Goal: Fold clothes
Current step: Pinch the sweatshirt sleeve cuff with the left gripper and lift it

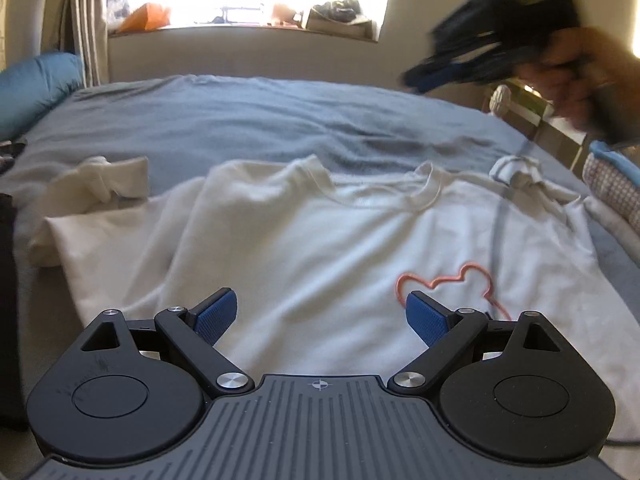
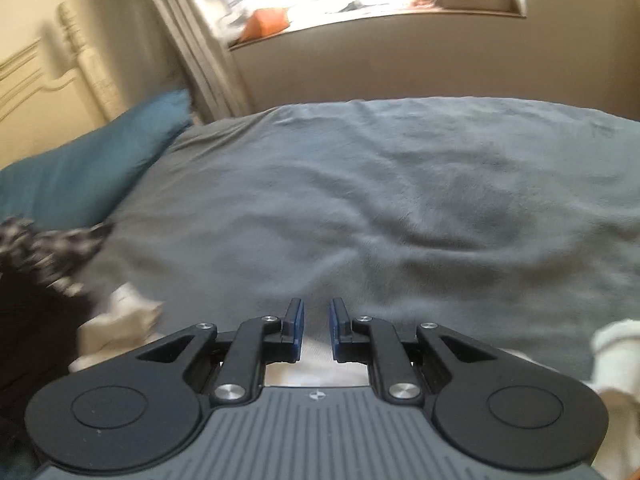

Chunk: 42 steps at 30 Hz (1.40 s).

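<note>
A white sweatshirt [image 1: 320,240] with a pink outline motif [image 1: 448,280] lies face up and spread flat on the grey blanket [image 1: 240,120], neckline toward the window. Its left sleeve [image 1: 104,184] is bunched up, and the right sleeve [image 1: 520,172] is crumpled near the bed's edge. My left gripper [image 1: 320,308] hovers over the sweatshirt's lower chest, wide open and empty. My right gripper [image 1: 416,78], blurred and held in a hand, is in the air above the bed's right side. In the right wrist view my right gripper [image 2: 316,312] shows a narrow gap with nothing between its fingers, and bits of the white sweatshirt [image 2: 120,320] lie below.
A teal pillow [image 2: 88,172] rests at the head of the bed by a cream headboard [image 2: 60,68]. Dark patterned clothing [image 2: 36,248] lies at the left edge. A cluttered window sill [image 1: 240,20] and curtain [image 1: 84,20] stand beyond the bed. The far half of the blanket [image 2: 400,200] is bare.
</note>
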### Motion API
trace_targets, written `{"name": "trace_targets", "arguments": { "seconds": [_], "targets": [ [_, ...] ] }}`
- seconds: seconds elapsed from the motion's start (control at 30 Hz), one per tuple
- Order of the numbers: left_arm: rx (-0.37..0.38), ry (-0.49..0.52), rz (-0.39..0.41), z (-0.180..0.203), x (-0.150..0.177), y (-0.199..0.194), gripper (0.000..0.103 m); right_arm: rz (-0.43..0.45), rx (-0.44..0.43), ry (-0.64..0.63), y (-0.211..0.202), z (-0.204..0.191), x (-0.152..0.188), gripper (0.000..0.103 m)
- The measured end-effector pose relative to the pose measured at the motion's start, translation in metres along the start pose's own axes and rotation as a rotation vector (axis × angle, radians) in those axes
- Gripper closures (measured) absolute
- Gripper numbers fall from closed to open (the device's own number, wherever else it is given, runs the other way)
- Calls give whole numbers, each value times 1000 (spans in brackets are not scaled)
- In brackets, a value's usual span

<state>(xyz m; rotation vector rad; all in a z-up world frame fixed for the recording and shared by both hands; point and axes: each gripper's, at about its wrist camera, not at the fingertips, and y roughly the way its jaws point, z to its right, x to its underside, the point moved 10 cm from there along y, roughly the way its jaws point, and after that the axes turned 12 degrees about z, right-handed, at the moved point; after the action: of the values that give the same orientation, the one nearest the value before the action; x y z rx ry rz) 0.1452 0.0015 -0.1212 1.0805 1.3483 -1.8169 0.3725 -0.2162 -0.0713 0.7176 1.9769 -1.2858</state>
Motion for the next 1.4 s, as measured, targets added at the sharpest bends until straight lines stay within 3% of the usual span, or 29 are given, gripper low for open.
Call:
{"name": "trace_targets", "arguments": {
  "seconds": [0.1,0.17,0.2,0.33,0.5,0.6,0.87,1.0,1.17,1.2,1.27,1.3,1.37,1.4],
  "targets": [
    [-18,-14,2,-1,-8,-11,11,-46,-83,38,-49,-21,1,88],
    [-28,-17,2,-3,-12,-17,11,-69,-143,88,-73,-34,9,69],
    [-33,-18,3,-3,-15,-20,11,-79,-175,122,-83,-41,15,65],
    [-59,3,-2,-8,-20,-27,11,-148,-259,250,-89,-59,63,64],
    [-117,36,26,-26,-34,-33,11,-219,-196,335,-61,-58,114,65],
    [-166,22,52,-46,-44,-34,11,-228,-175,332,-49,-59,127,65],
    [-390,48,51,-126,-47,1,11,-251,-118,325,-16,-62,162,65],
    [-473,-32,35,-170,-52,26,11,-278,-96,334,-5,-58,180,65],
    [-502,-154,1,-206,-55,60,11,-304,-90,347,2,-52,194,66],
    [-503,-161,-14,-208,-52,64,14,-307,-94,345,2,-51,195,66],
    [-505,-176,-43,-214,-47,73,29,-309,-99,345,3,-51,197,66],
    [-506,-172,-62,-215,-43,76,47,-311,-100,347,4,-51,197,66],
    [-507,-158,-67,-213,-41,77,64,-313,-103,348,4,-51,198,66],
    [-508,-149,-55,-210,-42,74,81,-314,-104,349,4,-50,198,66]
  ]
}}
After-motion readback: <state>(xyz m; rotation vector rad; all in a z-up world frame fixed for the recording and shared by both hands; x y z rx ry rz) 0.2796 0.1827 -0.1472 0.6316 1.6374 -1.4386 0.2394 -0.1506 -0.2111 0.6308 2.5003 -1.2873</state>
